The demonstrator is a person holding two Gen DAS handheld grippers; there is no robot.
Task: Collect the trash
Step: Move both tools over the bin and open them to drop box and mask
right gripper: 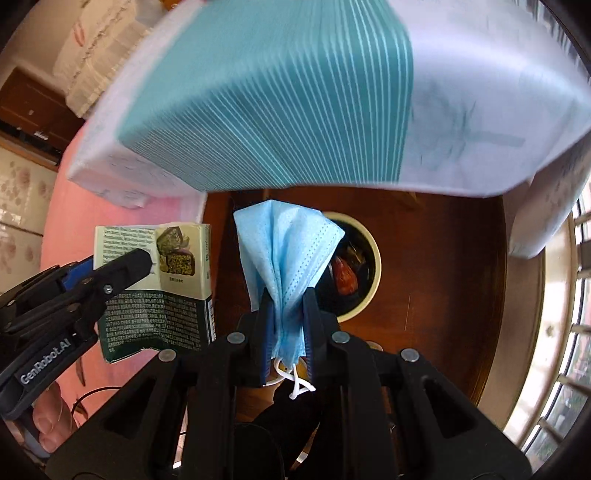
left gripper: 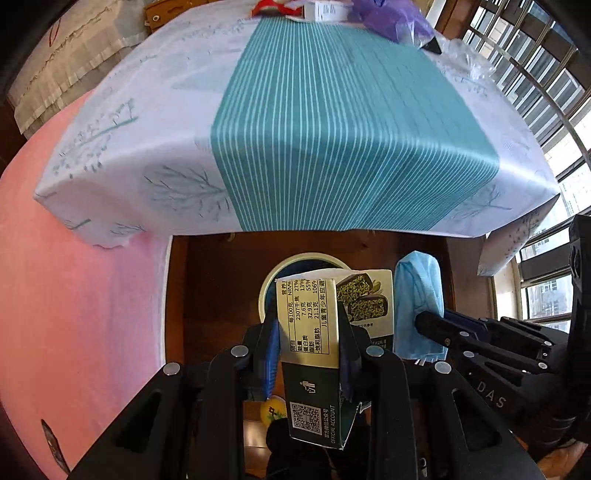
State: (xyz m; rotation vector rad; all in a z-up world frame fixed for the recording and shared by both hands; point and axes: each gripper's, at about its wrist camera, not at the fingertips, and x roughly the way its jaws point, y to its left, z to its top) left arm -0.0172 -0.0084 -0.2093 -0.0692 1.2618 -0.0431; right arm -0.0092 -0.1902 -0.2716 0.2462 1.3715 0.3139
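My left gripper [left gripper: 308, 321] is shut on a green and cream snack box [left gripper: 310, 328], held upright above a round cream-rimmed trash bin [left gripper: 266, 286] on the wooden floor. The box also shows in the right wrist view [right gripper: 177, 280]. My right gripper [right gripper: 286, 302] is shut on a crumpled blue face mask [right gripper: 284, 247], its white ear loops hanging below the fingers. The mask also shows in the left wrist view [left gripper: 417, 295], just right of the box. The bin [right gripper: 373, 254] sits behind the mask and holds dark and red trash.
A table with a white and teal striped cloth [left gripper: 332, 129] overhangs just beyond the bin. A purple bag [left gripper: 391, 18] and packets lie at its far end. A pink cloth [left gripper: 74, 295] hangs at left. Windows [left gripper: 546, 295] stand at right.
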